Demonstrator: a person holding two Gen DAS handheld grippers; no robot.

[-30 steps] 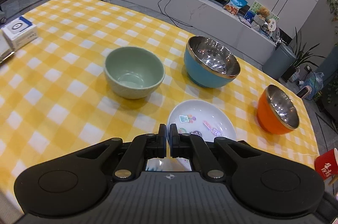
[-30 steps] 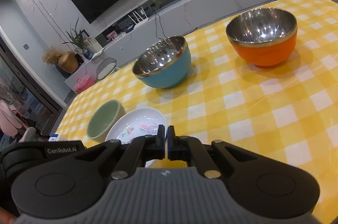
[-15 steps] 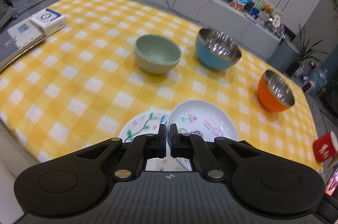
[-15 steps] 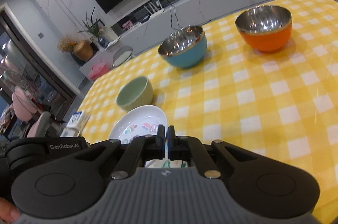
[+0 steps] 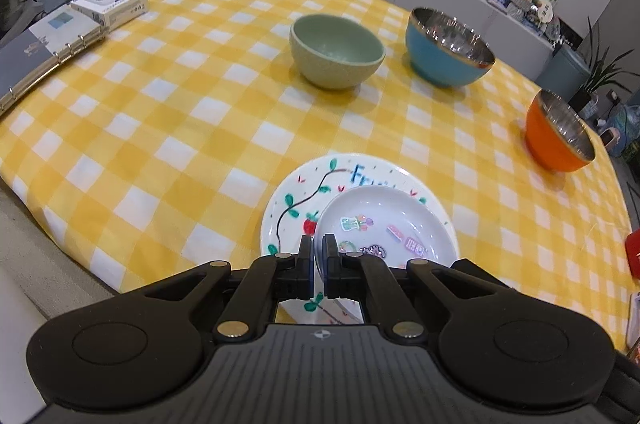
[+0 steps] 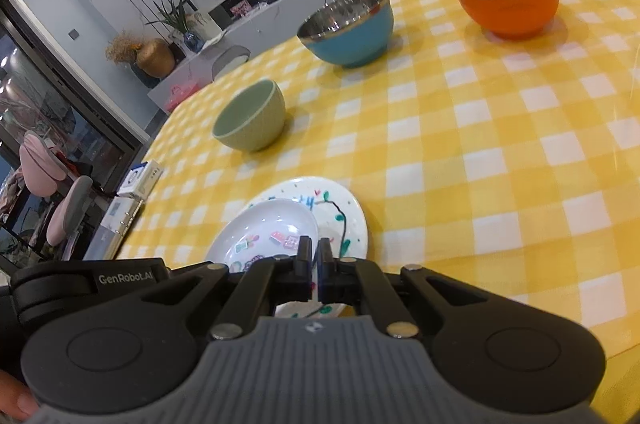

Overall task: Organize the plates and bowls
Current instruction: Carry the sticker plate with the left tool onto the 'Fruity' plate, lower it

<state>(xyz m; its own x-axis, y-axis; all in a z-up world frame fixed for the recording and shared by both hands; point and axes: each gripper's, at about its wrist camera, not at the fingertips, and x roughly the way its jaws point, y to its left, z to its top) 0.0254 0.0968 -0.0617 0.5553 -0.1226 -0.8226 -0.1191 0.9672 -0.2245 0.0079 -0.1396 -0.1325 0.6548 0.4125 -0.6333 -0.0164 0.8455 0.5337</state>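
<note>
Nearest us, our left claw pinches the small sticker plate's rim while our right claw pinches the painted plate beneath it, probably stacking them. The bowls wait farther across the table.

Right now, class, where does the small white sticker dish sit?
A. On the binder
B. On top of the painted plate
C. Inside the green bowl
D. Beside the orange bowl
B: the sticker dish overlaps the painted plate, with the left gripper shut on its rim.
</note>
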